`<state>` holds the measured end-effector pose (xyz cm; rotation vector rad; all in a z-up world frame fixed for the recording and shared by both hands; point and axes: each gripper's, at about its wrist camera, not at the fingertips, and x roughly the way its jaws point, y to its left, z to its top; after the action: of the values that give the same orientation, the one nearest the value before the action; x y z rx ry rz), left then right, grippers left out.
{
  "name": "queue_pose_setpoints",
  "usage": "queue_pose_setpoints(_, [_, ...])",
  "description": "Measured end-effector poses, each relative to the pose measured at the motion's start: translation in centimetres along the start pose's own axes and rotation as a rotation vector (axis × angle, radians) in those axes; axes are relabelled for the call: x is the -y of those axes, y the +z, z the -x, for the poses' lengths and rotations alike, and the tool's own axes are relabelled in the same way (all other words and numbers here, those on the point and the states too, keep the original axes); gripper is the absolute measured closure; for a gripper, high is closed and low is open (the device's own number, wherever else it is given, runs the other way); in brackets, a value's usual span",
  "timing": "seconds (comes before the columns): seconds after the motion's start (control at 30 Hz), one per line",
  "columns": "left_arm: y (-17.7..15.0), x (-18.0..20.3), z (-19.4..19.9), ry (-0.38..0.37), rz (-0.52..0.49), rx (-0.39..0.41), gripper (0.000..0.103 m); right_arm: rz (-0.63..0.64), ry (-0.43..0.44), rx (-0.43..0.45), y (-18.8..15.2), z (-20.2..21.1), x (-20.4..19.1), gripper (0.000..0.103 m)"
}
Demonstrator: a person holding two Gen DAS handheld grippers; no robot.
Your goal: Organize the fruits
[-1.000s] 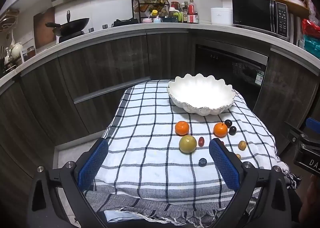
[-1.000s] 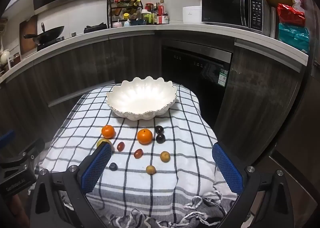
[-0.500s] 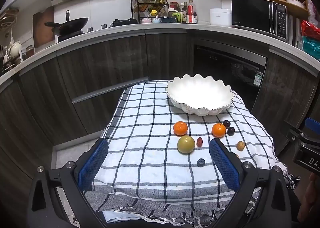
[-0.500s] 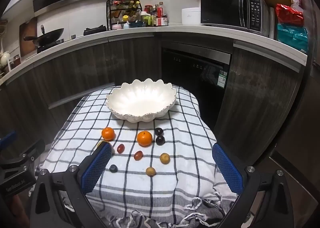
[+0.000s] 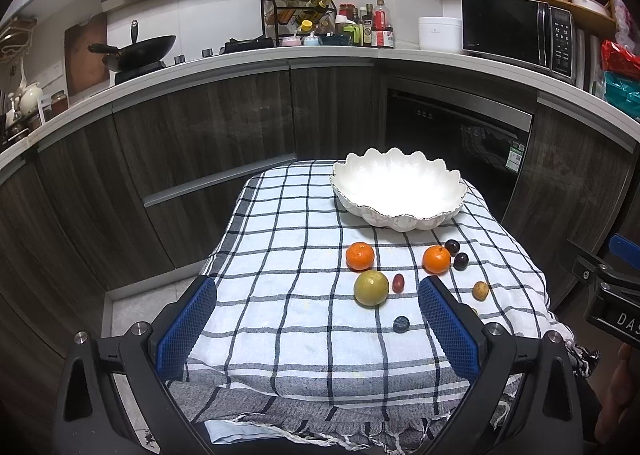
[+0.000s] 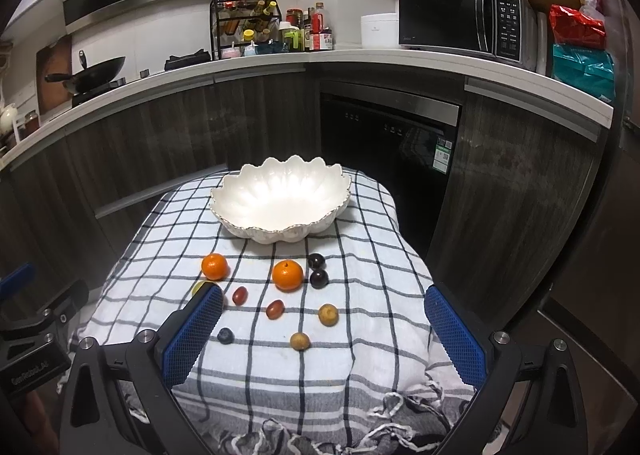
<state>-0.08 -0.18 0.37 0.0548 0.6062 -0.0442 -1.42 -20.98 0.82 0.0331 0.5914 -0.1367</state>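
- Bowl (image 6: 280, 203): white, scalloped rim, on the far part of a checked cloth (image 6: 372, 335) over a small table; nothing shows inside it. It serves as landmark.
- Fruit all on the cloth, on the near side of the bowl, none touching it.
- Left orange (image 6: 214, 266) and right orange (image 6: 287, 275) just in front of the bowl, apart from each other.
- Two dark plums (image 6: 319, 270) just right of the right orange, one behind the other, close together.
- Yellow-green round fruit (image 5: 371, 288) nearer than the left orange; largest piece.
- Two small red oval fruits (image 6: 257, 302) nearer than the oranges; one sits just right of the yellow-green fruit.
- Two small tan fruits (image 6: 313, 328) farther from the bowl, toward the right.
- Blueberry (image 6: 225, 335): among the pieces farthest from the bowl, left side.
- Left gripper (image 5: 318, 325): jaws spread wide, nothing between the blue pads, over the cloth's near edge, well short of the bowl.
- Right gripper (image 6: 324, 335): jaws likewise wide apart, gripping nothing, over the near edge of the cloth; its left pad hides most of the yellow-green fruit in that view.
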Motion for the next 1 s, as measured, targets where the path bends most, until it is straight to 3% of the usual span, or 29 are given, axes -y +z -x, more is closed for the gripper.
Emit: queue_pose_setpoints(1.0, [0.09, 0.14, 0.28, -0.004, -0.006, 0.009, 0.000, -0.004, 0.003, 0.004, 0.01, 0.07, -0.03, 0.001])
